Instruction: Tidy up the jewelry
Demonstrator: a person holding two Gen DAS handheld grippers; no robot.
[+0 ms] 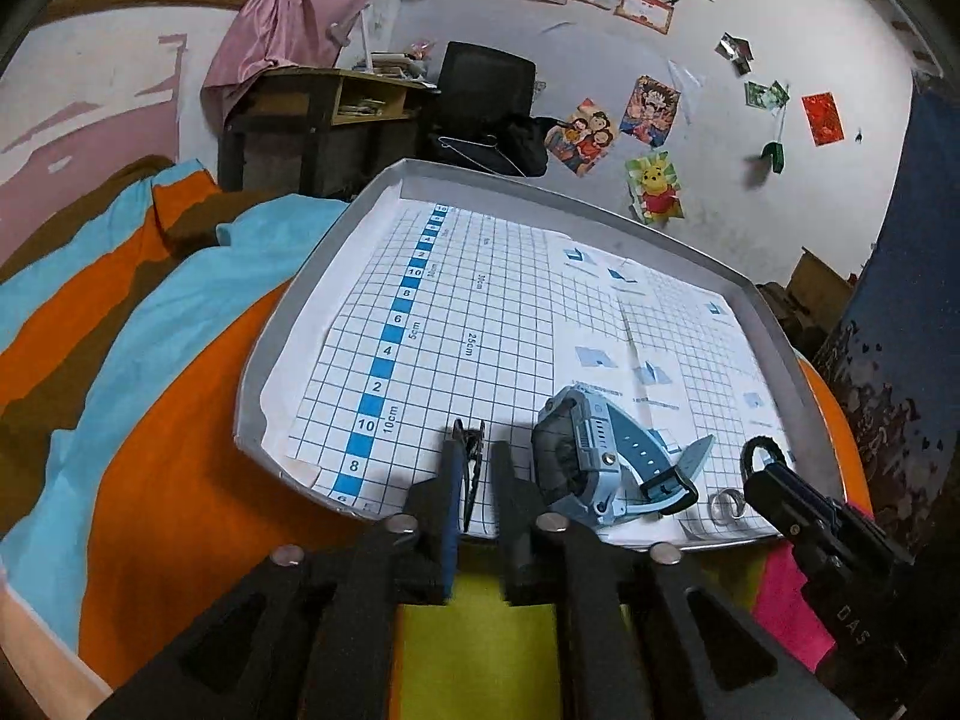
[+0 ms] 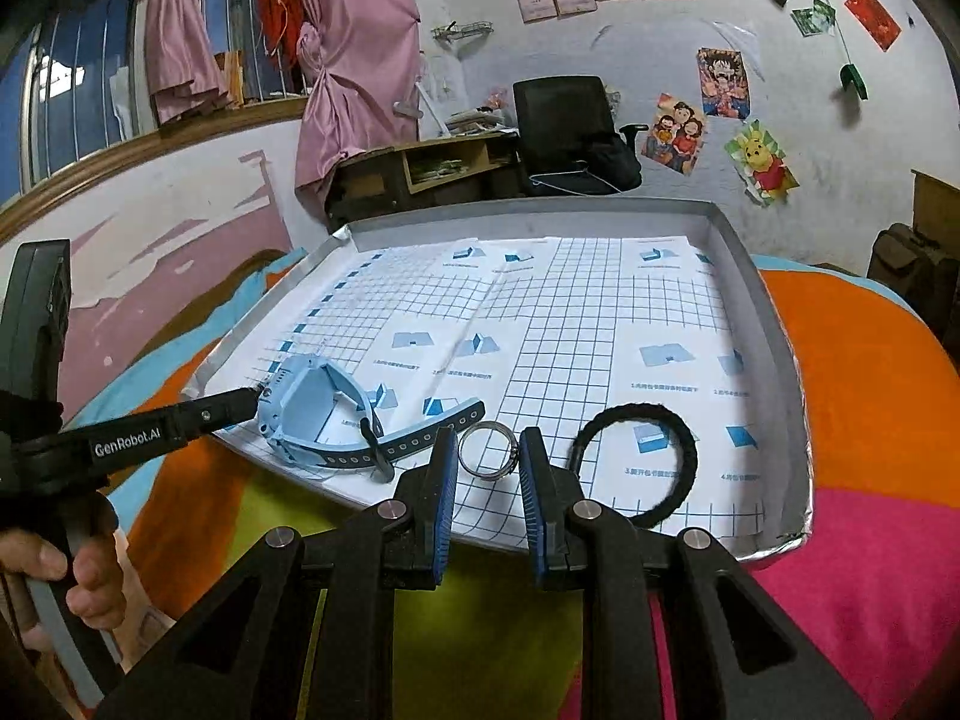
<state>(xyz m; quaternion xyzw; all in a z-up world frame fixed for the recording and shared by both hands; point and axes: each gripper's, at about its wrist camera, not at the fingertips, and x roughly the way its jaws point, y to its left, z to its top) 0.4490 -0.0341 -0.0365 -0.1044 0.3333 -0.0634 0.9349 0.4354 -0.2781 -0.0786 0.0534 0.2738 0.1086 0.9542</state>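
A shallow silver tray (image 1: pixel 336 252) lined with blue grid paper lies on a bed. A light blue watch (image 1: pixel 591 450) lies near its front edge, also in the right wrist view (image 2: pixel 318 414). My left gripper (image 1: pixel 473 462) is open around a thin dark metal piece (image 1: pixel 471 468) left of the watch. A silver ring (image 2: pixel 487 451) lies between the open fingers of my right gripper (image 2: pixel 487 456), and shows in the left wrist view (image 1: pixel 724 505). A black braided bracelet (image 2: pixel 639 462) lies right of the ring.
The tray (image 2: pixel 774 324) rests on an orange, blue, pink and yellow blanket (image 1: pixel 168 396). The right gripper's body (image 1: pixel 804 516) reaches in over the tray's front right corner. A desk and black chair (image 2: pixel 570 132) stand behind.
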